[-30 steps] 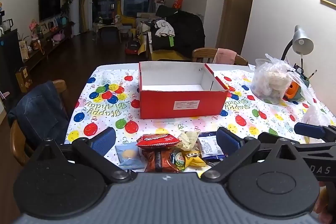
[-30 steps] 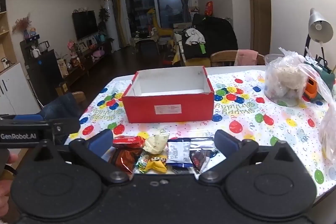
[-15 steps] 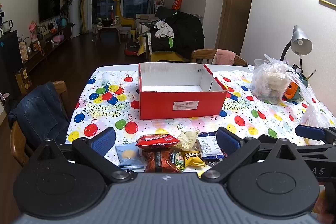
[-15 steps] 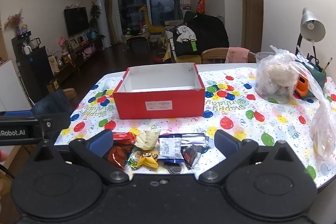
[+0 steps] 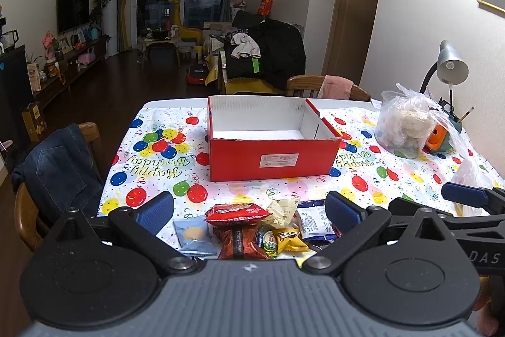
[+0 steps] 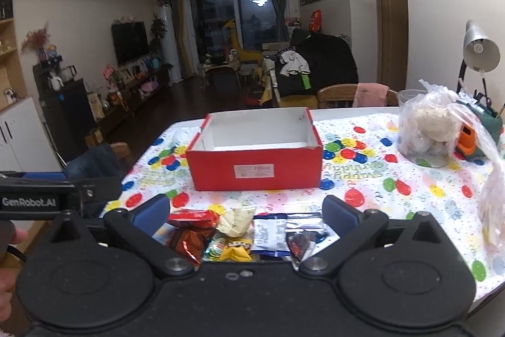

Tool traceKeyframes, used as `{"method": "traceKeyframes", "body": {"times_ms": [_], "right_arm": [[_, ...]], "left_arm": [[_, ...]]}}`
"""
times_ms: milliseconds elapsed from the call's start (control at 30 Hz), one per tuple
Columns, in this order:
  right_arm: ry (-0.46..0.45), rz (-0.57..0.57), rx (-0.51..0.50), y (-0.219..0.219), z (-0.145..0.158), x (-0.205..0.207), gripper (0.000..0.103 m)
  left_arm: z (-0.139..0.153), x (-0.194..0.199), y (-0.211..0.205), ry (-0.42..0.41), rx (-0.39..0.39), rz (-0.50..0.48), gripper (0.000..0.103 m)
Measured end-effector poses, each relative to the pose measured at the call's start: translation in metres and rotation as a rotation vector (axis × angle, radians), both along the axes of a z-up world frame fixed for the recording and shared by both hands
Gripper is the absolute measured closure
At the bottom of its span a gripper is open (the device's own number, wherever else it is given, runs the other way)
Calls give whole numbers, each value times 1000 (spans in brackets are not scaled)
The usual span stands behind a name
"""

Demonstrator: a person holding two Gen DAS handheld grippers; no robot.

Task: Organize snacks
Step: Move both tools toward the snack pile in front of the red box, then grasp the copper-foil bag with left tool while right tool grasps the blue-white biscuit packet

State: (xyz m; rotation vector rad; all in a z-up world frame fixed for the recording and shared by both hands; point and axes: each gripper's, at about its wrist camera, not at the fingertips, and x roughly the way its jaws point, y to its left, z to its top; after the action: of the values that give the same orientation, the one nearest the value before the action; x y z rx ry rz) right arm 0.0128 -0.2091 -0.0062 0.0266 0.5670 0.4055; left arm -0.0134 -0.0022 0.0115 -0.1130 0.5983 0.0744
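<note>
An empty red cardboard box [image 5: 273,158] [image 6: 255,169] with a white inside stands on the balloon-print tablecloth. A heap of snack packets lies near the table's front edge: a red packet [image 5: 236,212] [image 6: 192,218], a pale blue packet [image 5: 192,234], a brown packet [image 5: 240,245], a yellow one [image 5: 290,240] [image 6: 236,250] and a white and blue one [image 5: 312,225] [image 6: 270,234]. My left gripper [image 5: 249,210] hangs open just short of the heap, holding nothing. My right gripper [image 6: 246,212] is open too, level with the same heap.
A clear tub of wrapped food in a plastic bag [image 5: 407,123] [image 6: 426,128] stands at the right, with a desk lamp [image 5: 449,65] and an orange object [image 5: 437,138] behind it. Another plastic bag [image 6: 492,210] lies at the right edge. Chairs [image 5: 53,172] flank the table.
Both grippers stay open. The right wrist view has drifted slightly left and back, so the box and snacks sit a little more to the right in it. The left has barely moved.
</note>
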Motion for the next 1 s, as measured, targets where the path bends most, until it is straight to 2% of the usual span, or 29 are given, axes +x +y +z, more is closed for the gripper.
{"method": "traceKeyframes", "body": {"times_ms": [167,400,533,700,867,1000], "right_arm": [[1,24,53,-3,0,-3,0],[0,31,46,0,0,-3,0],[35,31,-4,4,-6,3,0],[102,13,-9,-1,-17,17,0],[144,22,-20,-1,-28,29,0],[187,27,-53,0,-38,49,0]], "left_arm": [[2,1,-2,2,-2,-5,0],[1,4,1,17,-15,-14,0],[-8,11,3,67,-47,-14,0],[-21,21,7,115,-67,-1,0],[-33,29,7,155,-26,37,0],[-42,39,12,205,-34,60,0]]}}
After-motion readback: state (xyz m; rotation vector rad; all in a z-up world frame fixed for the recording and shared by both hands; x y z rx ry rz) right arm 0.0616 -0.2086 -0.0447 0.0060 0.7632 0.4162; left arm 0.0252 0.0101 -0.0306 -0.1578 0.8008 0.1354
